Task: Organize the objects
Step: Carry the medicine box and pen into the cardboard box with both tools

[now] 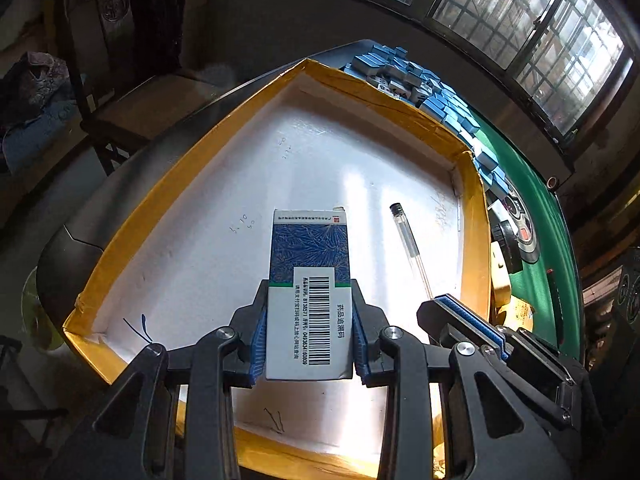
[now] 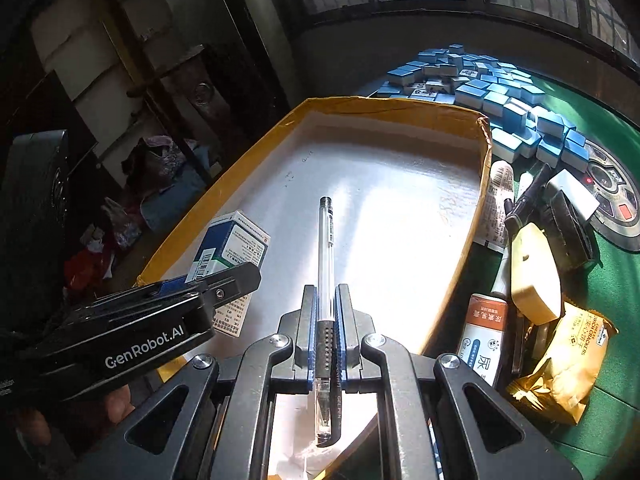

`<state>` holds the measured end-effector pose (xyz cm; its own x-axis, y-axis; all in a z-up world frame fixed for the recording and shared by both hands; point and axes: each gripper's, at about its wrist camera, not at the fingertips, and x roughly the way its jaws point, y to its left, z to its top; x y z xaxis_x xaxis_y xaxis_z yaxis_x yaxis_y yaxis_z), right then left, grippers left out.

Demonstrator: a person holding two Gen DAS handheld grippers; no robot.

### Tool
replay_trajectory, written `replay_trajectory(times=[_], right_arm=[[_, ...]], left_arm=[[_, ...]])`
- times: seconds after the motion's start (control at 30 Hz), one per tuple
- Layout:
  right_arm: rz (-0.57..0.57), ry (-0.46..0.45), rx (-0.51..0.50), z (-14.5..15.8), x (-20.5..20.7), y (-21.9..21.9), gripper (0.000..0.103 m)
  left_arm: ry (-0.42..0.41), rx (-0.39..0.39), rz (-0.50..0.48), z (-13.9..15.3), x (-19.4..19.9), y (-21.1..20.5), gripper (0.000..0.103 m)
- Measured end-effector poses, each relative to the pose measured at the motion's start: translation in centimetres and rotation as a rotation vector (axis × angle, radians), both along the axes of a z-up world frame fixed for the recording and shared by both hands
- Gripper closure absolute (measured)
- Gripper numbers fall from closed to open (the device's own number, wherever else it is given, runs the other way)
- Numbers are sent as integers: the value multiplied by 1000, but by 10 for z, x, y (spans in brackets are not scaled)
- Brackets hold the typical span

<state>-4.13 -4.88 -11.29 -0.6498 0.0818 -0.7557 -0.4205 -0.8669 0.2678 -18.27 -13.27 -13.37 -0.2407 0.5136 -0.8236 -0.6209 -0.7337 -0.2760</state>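
Note:
My left gripper is shut on a blue-and-white medicine box with a barcode label, held above the white floor of a shallow cardboard tray with a yellow-taped rim. In the right wrist view, my right gripper is shut on the dark grip of a clear plastic pen, which points out over the same tray. The two grippers are side by side. The left gripper with its medicine box shows on the left, and the right gripper with the pen on the right.
Blue mahjong tiles are heaped behind the tray on the green table. Right of the tray lie a yellow cracker packet, an orange-and-white box, a wooden block, a white tube and black items. A dark room edge is at left.

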Motion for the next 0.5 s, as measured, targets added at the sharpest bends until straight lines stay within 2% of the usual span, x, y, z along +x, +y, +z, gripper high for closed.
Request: replay_trajectory(times=[0.27,0.5], right_arm=[[9,-88,20,-11,-10,-7,95],[20,-94,51,-13,-10,-12,95]], left_arm=[[-13,-48,-3,-12,-7,0,71],[9,-56,-8,-11,-4,3,71]])
